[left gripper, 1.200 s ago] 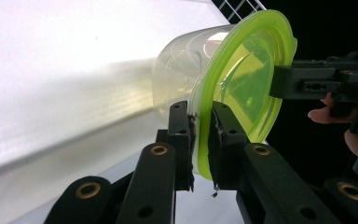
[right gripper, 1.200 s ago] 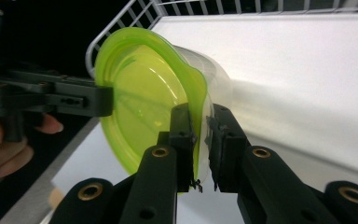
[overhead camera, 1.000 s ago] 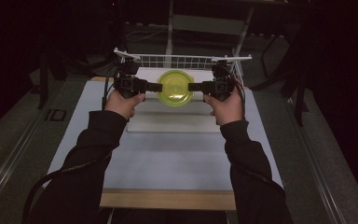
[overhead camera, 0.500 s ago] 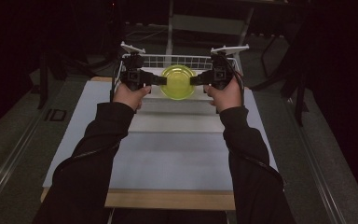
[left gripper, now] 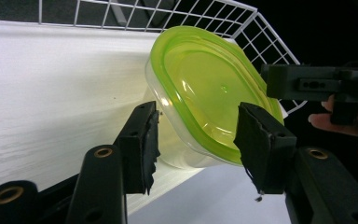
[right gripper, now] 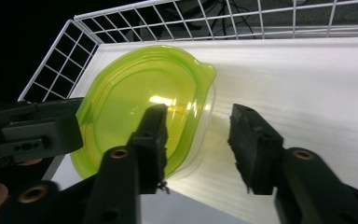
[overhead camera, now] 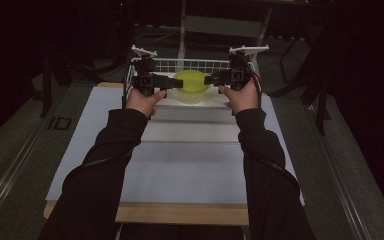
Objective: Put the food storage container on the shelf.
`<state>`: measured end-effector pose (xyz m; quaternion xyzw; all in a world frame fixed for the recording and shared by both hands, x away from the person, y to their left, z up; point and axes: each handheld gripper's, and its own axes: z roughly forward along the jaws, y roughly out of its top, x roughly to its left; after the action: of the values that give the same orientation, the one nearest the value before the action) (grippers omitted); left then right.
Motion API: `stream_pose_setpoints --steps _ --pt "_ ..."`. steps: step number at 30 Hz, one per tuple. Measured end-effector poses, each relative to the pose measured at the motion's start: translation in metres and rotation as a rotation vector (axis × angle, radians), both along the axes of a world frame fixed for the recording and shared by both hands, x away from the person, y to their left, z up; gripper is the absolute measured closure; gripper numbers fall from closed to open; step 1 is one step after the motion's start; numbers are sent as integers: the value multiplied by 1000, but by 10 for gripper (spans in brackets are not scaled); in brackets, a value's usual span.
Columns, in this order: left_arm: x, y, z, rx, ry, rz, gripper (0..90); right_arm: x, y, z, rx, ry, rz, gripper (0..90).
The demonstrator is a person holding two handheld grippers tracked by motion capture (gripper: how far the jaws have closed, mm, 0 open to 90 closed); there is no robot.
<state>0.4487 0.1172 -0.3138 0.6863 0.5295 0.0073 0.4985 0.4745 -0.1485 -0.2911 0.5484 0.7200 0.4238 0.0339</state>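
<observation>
— Tub (overhead camera: 191, 86) with the green lid (left gripper: 214, 88), see it? It sits at the far end of the table (overhead camera: 190, 170), on the white surface just in front of the wire basket (overhead camera: 190, 65).

— I see it. Both grippers are right up against it, one on each side. Is either one holding it?

— Doesn't look so. The left gripper (overhead camera: 167, 82) has just been opening its jaws; from its own camera they stand apart, with the near edge of the tub between them, and I see a gap on both sides. The pads aren't pressing on it.

— And the right gripper (overhead camera: 212, 78)?

— Same story. Its jaws have also just been opening. One jaw sits over the lid, the other over bare white surface beside the tub, and they are spread with nothing pinched.

— The tub looks tilted from the left gripper's camera.

— That camera is turned with the hand. From above, the tub looks to be resting flat, lid on.

— Hands?

— Left hand (overhead camera: 142, 102) and right hand (overhead camera: 240, 97) both wrapped round their grippers, dark sleeves stretched out across the table.
</observation>
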Motion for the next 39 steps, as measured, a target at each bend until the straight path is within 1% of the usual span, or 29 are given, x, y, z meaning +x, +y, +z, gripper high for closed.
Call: stream_pose_setpoints --steps 1,2,3,5,6,8,11,13,14,16,17,18,19,20,22,23,24,25,26,27,28,29,30,31,33,35,36,37,39 --pt "-1 2 1 4 -4 6 466 -1 0 0 6 -2 5 535" --pt "-2 4 3 -3 -6 15 461 -2 0 1 5 -14 4 526" --pt "-4 7 4 -9 -11 25 440 -4 1 2 -10 -25 5 521" --pt "-8 11 7 -11 -25 33 437 -8 3 5 -20 -40 18 506" --pt "-11 14 8 -10 -34 35 437 -11 3 7 -37 -53 22 504" --pt "-17 18 9 -8 -49 26 437 -17 4 11 -47 -72 33 502" --pt "-29 24 11 -31 -86 11 436 -29 6 14 -66 -98 65 502" --pt "-38 29 10 -54 -115 -9 412 -39 7 12 -51 -125 84 505" --pt "-42 31 8 -70 -127 -23 400 -44 8 11 -55 -133 95 505" --pt "-52 34 5 -68 -155 -37 395 -53 10 6 -46 -146 114 530" --pt "-57 36 2 -76 -170 -56 395 -57 12 3 -48 -151 124 530" --pt "-62 37 -1 -70 -176 -59 394 -61 13 -1 -43 -156 131 542" --pt "-67 38 -5 -75 -178 -71 394 -65 14 -4 -41 -163 137 567" --pt "-72 39 -9 -92 -187 -94 394 -68 15 -8 -52 -170 145 567" --pt "-84 38 -19 -54 -214 -95 394 -73 18 -18 -61 -175 159 603" --pt "-89 37 -25 -43 -219 -117 394 -74 19 -23 -66 -177 161 610" --pt "-96 35 -30 -17 -230 -126 388 -75 19 -27 -69 -173 166 616" --pt "-101 34 -35 3 -245 -142 358 -75 20 -31 -59 -168 168 669" --pt "-107 33 -41 15 -250 -156 339 -75 20 -35 -59 -163 168 699" --pt "-112 33 -46 14 -251 -163 320 -75 21 -38 -60 -165 170 726" --pt "-117 33 -51 -3 -255 -176 291 -75 23 -41 -67 -162 182 799" --pt "-121 34 -57 -6 -251 -196 279 -75 25 -43 -78 -157 185 861" --pt "-125 34 -63 -18 -252 -197 267 -75 26 -45 -86 -161 180 893" --pt "-130 35 -69 -30 -254 -212 255 -74 27 -46 -90 -164 183 898" --pt "-139 34 -84 -29 -243 -233 186 -73 27 -48 -77 -154 182 898" --pt "-147 34 -95 -24 -241 -236 167 -71 28 -49 -73 -170 182 897" --pt "-147 34 -95 -24 -241 -236 139 -70 28 -49 -69 -173 173 897" --pt "-150 34 -101 -27 -254 -248 130 -69 28 -49 -56 -172 169 897" --pt "-157 34 -109 5 -273 -258 126 -66 28 -50 -44 -176 161 898"
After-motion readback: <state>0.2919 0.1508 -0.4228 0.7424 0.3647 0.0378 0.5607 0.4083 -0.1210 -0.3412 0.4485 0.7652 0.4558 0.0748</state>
